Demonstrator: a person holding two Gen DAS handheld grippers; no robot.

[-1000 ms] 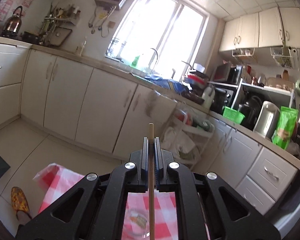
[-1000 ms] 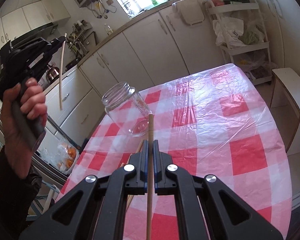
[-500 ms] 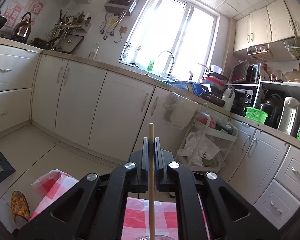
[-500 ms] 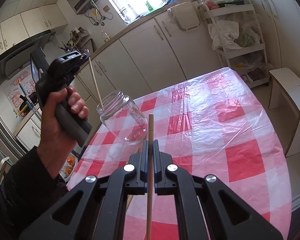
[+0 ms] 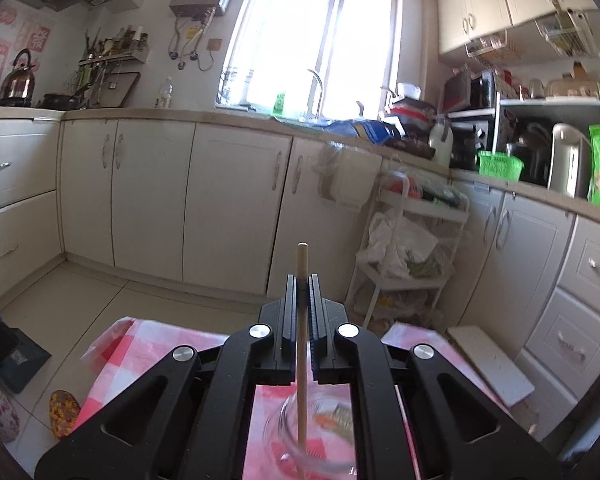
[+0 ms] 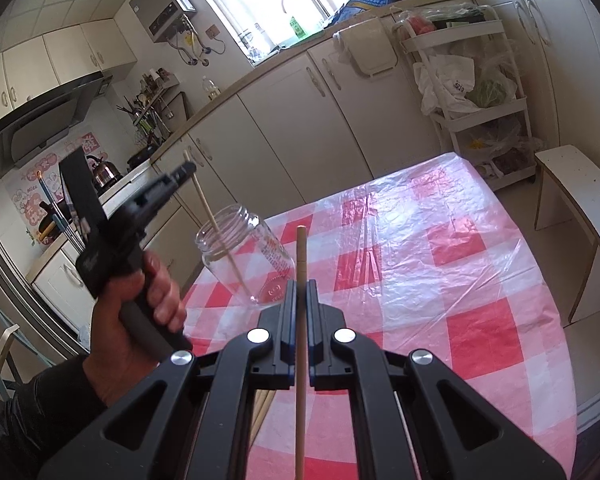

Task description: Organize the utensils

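A clear glass jar (image 6: 246, 254) stands on the red-checked tablecloth (image 6: 440, 272); it also shows below the fingers in the left wrist view (image 5: 316, 436). My left gripper (image 5: 302, 280) is shut on a wooden chopstick (image 5: 302, 340). In the right wrist view that gripper (image 6: 186, 168) is held above the jar's left, and its chopstick (image 6: 220, 232) slants down through the jar's mouth into the jar. My right gripper (image 6: 301, 284) is shut on another wooden chopstick (image 6: 300, 360), just in front of the jar.
More chopsticks (image 6: 262, 412) lie on the cloth under my right gripper. A white stool (image 6: 580, 200) stands at the table's right edge. A white trolley (image 6: 480, 92) and cream cabinets (image 6: 292, 132) stand beyond the table.
My left gripper has tilted and come down toward the jar; its chopstick's lower end has gone from the rim into the jar. The right gripper has stayed put.
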